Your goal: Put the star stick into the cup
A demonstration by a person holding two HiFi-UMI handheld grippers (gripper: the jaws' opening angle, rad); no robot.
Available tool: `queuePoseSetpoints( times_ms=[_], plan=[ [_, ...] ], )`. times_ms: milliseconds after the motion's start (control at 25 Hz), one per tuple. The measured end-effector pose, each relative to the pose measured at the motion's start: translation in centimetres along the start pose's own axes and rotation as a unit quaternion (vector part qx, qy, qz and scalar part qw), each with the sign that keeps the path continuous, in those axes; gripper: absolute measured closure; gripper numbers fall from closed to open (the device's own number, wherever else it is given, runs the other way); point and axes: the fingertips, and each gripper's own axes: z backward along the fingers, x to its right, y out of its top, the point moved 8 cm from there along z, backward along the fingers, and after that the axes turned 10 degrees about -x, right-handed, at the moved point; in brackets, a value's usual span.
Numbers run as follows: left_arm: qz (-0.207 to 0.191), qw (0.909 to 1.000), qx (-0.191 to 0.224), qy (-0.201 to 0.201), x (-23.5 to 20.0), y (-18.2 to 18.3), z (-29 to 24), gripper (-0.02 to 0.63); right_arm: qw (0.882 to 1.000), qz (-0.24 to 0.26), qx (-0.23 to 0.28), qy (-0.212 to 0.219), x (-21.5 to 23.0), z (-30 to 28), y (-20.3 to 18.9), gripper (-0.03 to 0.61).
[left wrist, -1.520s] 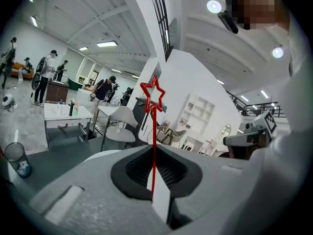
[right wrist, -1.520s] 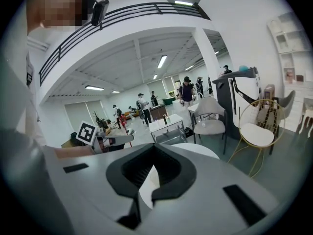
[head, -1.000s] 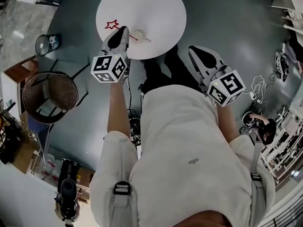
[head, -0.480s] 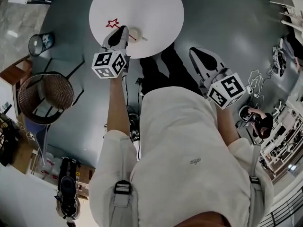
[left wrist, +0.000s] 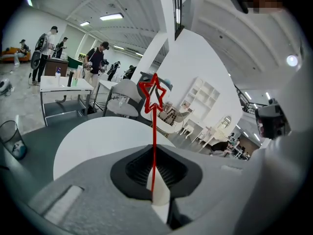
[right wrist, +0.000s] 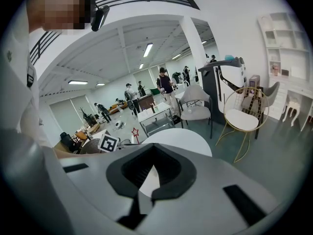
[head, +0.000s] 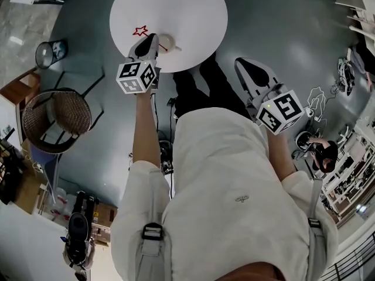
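Note:
A thin red star stick (head: 139,31) hangs over the round white table (head: 193,10), with my left gripper (head: 150,38) shut on its shaft. Its tail end shows beside the small cream cup (head: 169,41) on the table's near part. In the left gripper view the star stick (left wrist: 154,93) rises straight up out of the left gripper (left wrist: 153,187), star on top; the cup is hidden below the gripper's body. My right gripper (head: 246,69) hovers off the table's right edge, over the floor. In its own view the right gripper (right wrist: 149,197) is shut on nothing, and the star (right wrist: 135,131) shows far left.
A wire waste bin (head: 48,52) and a wicker chair (head: 57,113) stand on the floor to the left of the table. Cables (head: 319,105) lie on the floor at right. Desks, chairs (right wrist: 243,116) and people fill the room behind.
My left gripper has sunk toward the table with the star stick still in it. The right gripper has kept its place.

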Motion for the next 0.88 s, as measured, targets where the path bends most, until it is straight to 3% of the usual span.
queuePoseSetpoints(
  times_ms=[240, 800, 880],
  plan=[
    [-0.005, 0.9996, -0.026, 0.013, -0.1, -1.1, -0.6, 0.591, 1.000, -0.009, 0.002, -0.002, 0.6, 0.5, -0.4, 0.571],
    [0.022, 0.9993, -0.011, 0.029, -1.4, -1.6, -1.3, 0.588, 1.000, -0.016, 0.011, -0.009, 0.9, 1.4, -0.9, 0.571],
    [0.026, 0.9992, -0.012, 0.030, -1.4, -1.7, -1.3, 0.559, 1.000, -0.018, 0.011, -0.013, 1.0, 1.7, -1.0, 0.571]
  ],
)
